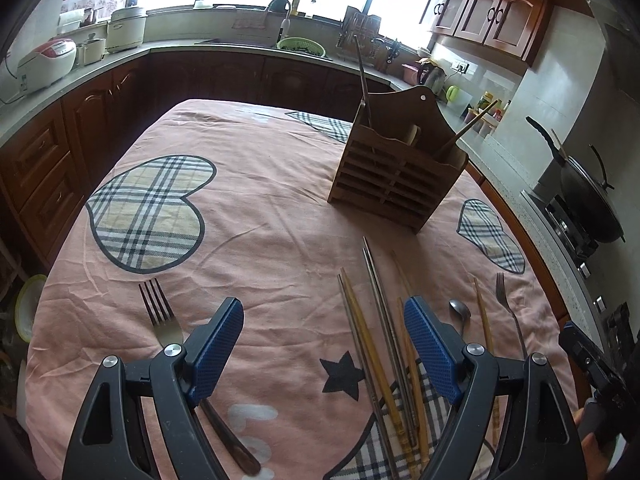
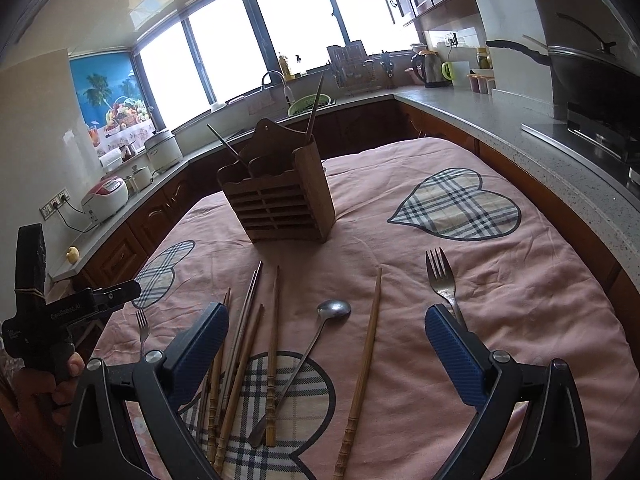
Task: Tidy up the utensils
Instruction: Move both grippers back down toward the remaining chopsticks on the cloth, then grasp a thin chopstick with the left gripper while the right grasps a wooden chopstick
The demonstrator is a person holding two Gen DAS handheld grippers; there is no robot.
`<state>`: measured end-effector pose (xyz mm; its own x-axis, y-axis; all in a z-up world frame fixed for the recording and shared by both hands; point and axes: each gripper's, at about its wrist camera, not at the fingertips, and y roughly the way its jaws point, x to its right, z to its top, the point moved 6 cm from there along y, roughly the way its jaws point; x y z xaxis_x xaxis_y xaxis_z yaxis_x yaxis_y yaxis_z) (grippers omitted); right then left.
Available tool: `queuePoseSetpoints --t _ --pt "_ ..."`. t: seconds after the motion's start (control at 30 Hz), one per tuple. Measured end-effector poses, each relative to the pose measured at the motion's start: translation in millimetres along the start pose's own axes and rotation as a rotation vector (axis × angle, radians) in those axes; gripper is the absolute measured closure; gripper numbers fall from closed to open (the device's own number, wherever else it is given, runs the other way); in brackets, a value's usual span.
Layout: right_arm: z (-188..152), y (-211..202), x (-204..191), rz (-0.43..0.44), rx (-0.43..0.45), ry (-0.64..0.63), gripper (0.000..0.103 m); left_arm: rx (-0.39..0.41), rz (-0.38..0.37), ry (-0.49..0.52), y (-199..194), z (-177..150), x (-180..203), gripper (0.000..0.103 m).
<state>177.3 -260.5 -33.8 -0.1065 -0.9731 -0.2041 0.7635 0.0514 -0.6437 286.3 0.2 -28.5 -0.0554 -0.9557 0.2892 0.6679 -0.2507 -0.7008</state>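
A wooden utensil holder (image 1: 396,164) (image 2: 280,204) stands on the pink tablecloth with a few sticks in it. Loose wooden and metal chopsticks (image 1: 372,344) (image 2: 244,356) lie in front of it. A metal spoon (image 1: 460,312) (image 2: 312,348) lies among them. One fork (image 1: 162,318) (image 2: 142,326) lies at the left, another fork (image 1: 508,308) (image 2: 442,284) at the right. My left gripper (image 1: 324,320) is open and empty above the cloth, between the left fork and the chopsticks. My right gripper (image 2: 324,328) is open and empty over the spoon and a lone chopstick (image 2: 362,368).
The table (image 1: 248,208) (image 2: 500,300) has kitchen counters around it: rice cookers (image 1: 48,62) at the left, a sink (image 1: 296,46) at the back, a kettle (image 2: 430,66) and a wok on the stove (image 1: 588,196) at the right.
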Motion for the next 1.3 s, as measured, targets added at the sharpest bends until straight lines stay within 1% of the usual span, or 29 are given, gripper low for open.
queuePoseSetpoints --t 0.17,0.5,0.6,0.67,0.73,0.87,0.93,1.0,1.07,1.13,1.2,1.3 --pt "-2.2 15.7 2.7 0.001 -0.045 0.006 0.003 -0.047 0.007 0.015 19.5 4.0 4.8 0.021" --pt "5.5 46.5 15.8 -0.028 -0.095 0.005 0.006 -0.104 0.009 0.040 63.8 22.5 16.2 0.023" --pt "8.1 58.3 22.9 -0.033 -0.121 0.016 0.013 -0.118 0.003 0.051 79.1 29.3 21.8 0.025" --pt "9.3 65.9 27.1 -0.031 -0.139 0.027 0.023 -0.129 0.002 0.060 89.9 33.4 25.8 0.027" --pt "10.5 72.7 30.4 -0.036 -0.155 0.030 0.026 -0.140 -0.003 0.067 101.5 38.0 30.4 0.030" --pt "11.4 88.7 34.4 -0.053 -0.194 0.029 0.038 -0.168 -0.007 0.081 128.2 46.7 37.7 0.041" --pt "10.7 96.2 37.2 -0.063 -0.213 0.031 0.044 -0.185 -0.012 0.097 142.2 49.7 43.2 0.044" --pt "10.4 103.2 40.6 -0.077 -0.229 0.033 0.047 -0.199 -0.008 0.119 155.9 52.8 47.9 0.045" --pt "10.1 109.7 43.9 -0.082 -0.245 0.038 0.055 -0.216 -0.004 0.140 171.2 56.4 52.7 0.048" --pt "9.6 115.9 46.2 -0.086 -0.259 0.039 0.061 -0.238 0.006 0.151 187.0 58.3 54.3 0.055" --pt "9.0 122.8 48.7 -0.092 -0.270 0.038 0.063 -0.264 0.004 0.155 201.1 58.9 56.1 0.068" --pt "7.6 131.5 51.5 -0.101 -0.289 0.038 0.068 -0.306 0.013 0.165 220.1 55.6 56.6 0.077"
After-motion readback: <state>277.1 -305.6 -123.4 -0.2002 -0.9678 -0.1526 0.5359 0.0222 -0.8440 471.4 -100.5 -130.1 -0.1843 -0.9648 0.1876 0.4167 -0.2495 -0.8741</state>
